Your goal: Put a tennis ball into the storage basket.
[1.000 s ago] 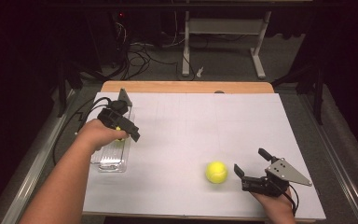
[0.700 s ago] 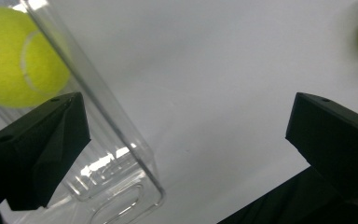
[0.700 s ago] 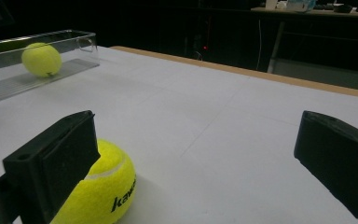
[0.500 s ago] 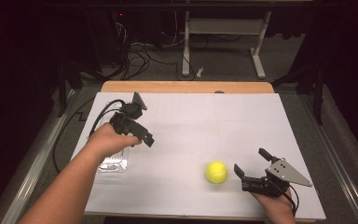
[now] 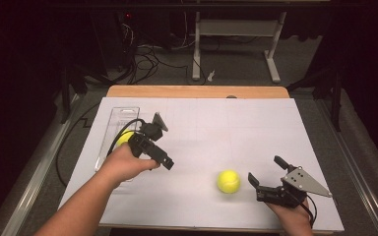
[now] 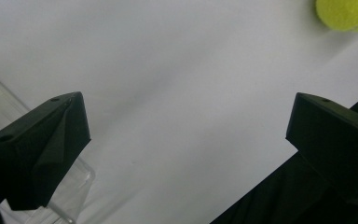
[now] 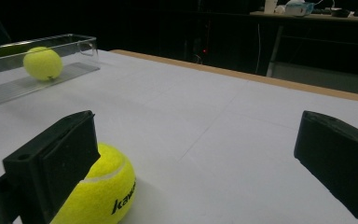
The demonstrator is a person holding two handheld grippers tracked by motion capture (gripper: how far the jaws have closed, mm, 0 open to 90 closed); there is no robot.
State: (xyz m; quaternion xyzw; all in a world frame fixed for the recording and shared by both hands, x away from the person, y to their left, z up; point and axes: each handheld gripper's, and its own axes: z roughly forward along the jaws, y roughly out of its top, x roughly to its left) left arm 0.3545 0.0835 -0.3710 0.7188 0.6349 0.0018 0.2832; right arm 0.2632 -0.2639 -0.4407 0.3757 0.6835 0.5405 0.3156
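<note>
One yellow tennis ball already in clear plastic tray, far left. Second yellow tennis ball loose on white tabletop, near right. Left hand-held gripper and right hand-held gripper both agape, empty. Judged half done.

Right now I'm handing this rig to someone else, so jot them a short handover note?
Left gripper: open, empty, above the table right of the tray.
Right gripper: open, empty, near the table's front right, just right of the loose ball.
Done: one ball lies in the clear tray.
Left, probably: the loose ball on the white table, likely bound for the tray too.
</note>
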